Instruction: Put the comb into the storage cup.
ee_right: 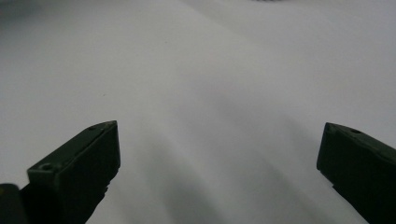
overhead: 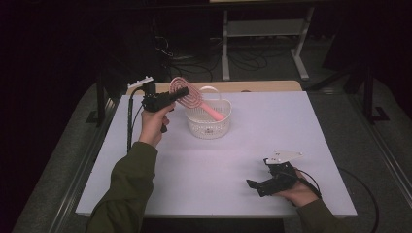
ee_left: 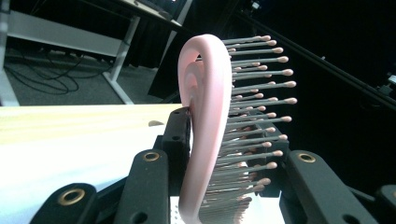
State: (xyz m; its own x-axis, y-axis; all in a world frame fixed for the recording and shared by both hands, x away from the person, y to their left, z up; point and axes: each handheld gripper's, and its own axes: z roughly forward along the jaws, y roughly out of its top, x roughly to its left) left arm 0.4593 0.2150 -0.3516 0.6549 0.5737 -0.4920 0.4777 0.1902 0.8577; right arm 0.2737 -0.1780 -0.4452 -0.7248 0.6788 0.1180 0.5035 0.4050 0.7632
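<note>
Just left of the white perforated basket (overhead: pixel 209 122), the left hand-held gripper (overhead: pixel 179 93) is clamped on the head of a pink paddle hairbrush (overhead: pixel 190 98), one jaw on the pink back and one against the bristles; the brush slants with its handle end down inside the basket, a pose that looks suited to lowering it in handle first. Well to the right of the basket and nearer the person, the right hand-held gripper (overhead: pixel 252 183) rests low over the bare white bench (overhead: pixel 301 126) with its jaws spread wide and nothing between them, apparently parked out of the way.
</note>
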